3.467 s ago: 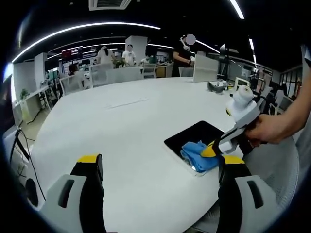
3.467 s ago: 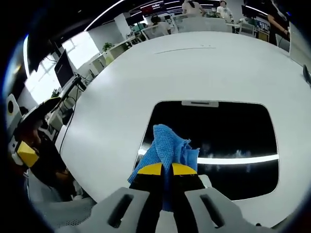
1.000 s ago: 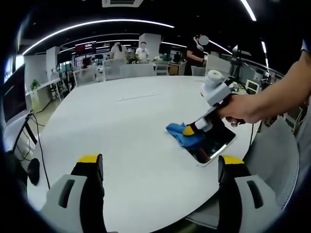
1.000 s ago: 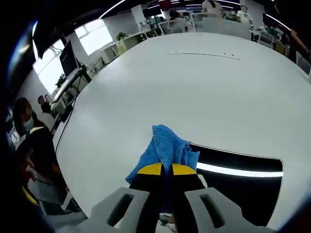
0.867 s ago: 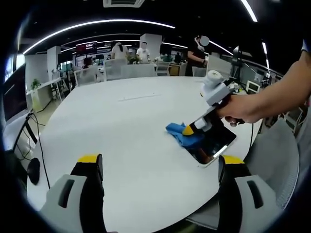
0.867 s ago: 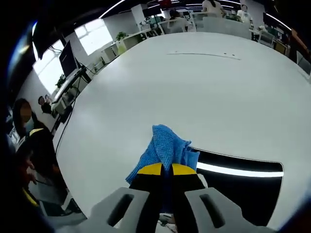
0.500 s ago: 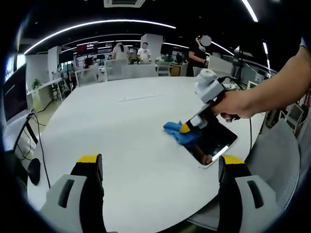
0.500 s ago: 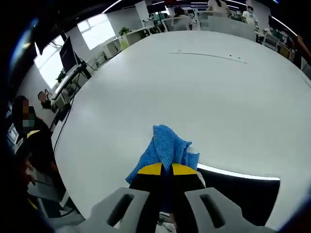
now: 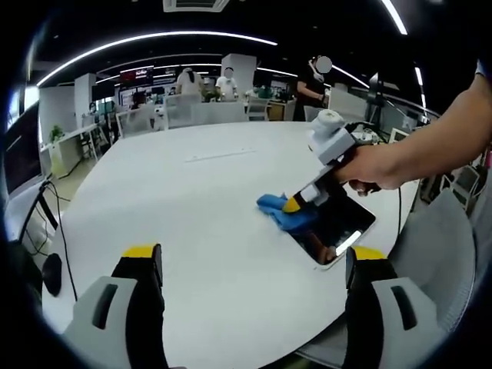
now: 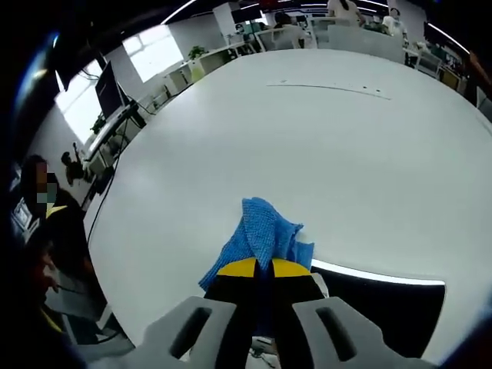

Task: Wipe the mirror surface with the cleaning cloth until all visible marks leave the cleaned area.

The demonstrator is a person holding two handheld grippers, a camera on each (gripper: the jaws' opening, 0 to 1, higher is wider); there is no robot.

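Note:
A flat dark mirror (image 9: pixel 334 227) (image 10: pixel 388 307) lies on the white round table (image 9: pixel 200 200), near its right edge. The blue cleaning cloth (image 9: pixel 283 214) (image 10: pixel 257 234) rests at the mirror's near-left edge, partly over the table. My right gripper (image 10: pixel 257 269) is shut on the cloth; in the left gripper view it (image 9: pixel 294 204) comes in from the right, held by a hand (image 9: pixel 369 165). My left gripper (image 9: pixel 250 265) stands open over the table's front, well apart from the mirror, with nothing between its jaws.
The white table (image 10: pixel 307 146) spreads wide beyond the cloth. Desks, chairs and several people (image 9: pixel 311 81) stand at the far side of the office. A grey chair (image 9: pixel 442 246) sits by the table's right edge. A seated person (image 10: pixel 46 231) is at the left.
My right gripper has dragged the cloth from the mirror's middle to its left edge, so it now overhangs the table. In the last half second it has barely shifted. The left gripper stays open.

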